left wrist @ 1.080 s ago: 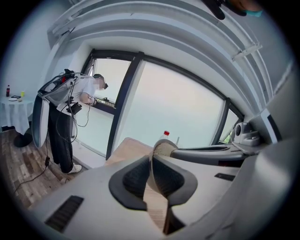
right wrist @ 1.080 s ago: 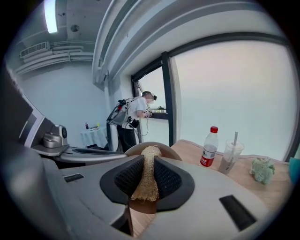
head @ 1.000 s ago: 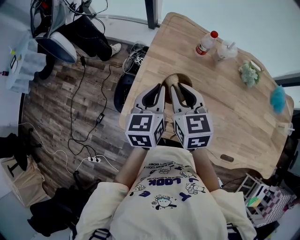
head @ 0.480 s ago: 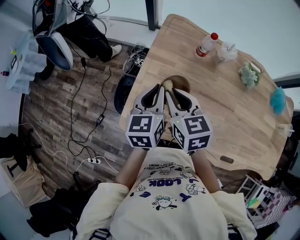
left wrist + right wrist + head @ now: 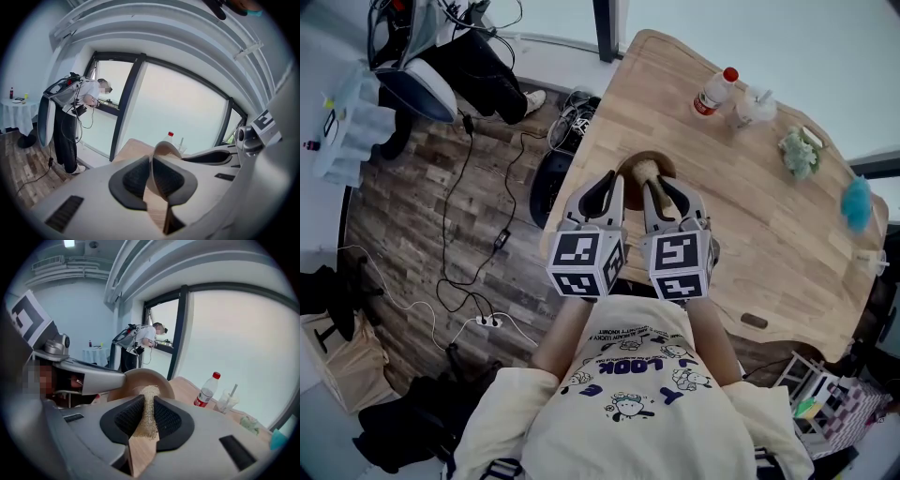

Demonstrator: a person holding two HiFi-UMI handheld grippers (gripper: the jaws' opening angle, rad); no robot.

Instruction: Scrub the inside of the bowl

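Note:
A tan wooden bowl [image 5: 630, 166] sits at the near left edge of the table, tilted up toward me. My left gripper [image 5: 613, 183] is shut on the bowl's rim [image 5: 165, 148], which stands thin between its pads. My right gripper [image 5: 662, 187] is shut on a beige fibrous scrub pad [image 5: 147, 414]. The pad's free end [image 5: 648, 171] reaches into the bowl [image 5: 140, 379] and lies against its inner wall. In the left gripper view, my left gripper [image 5: 151, 173] hides most of the bowl.
On the wooden table [image 5: 769, 234] further off stand a red-capped bottle [image 5: 712, 89] and a plastic cup with a straw [image 5: 753, 103]. A green cloth [image 5: 797, 150] and a blue tuft [image 5: 855, 202] lie to the right. Cables run over the floor [image 5: 478, 244] to the left. A person [image 5: 145, 341] stands by the window.
Both grippers have shifted a little over the bowl, and the scrub pad now shows more plainly inside it. Both grips are unchanged.

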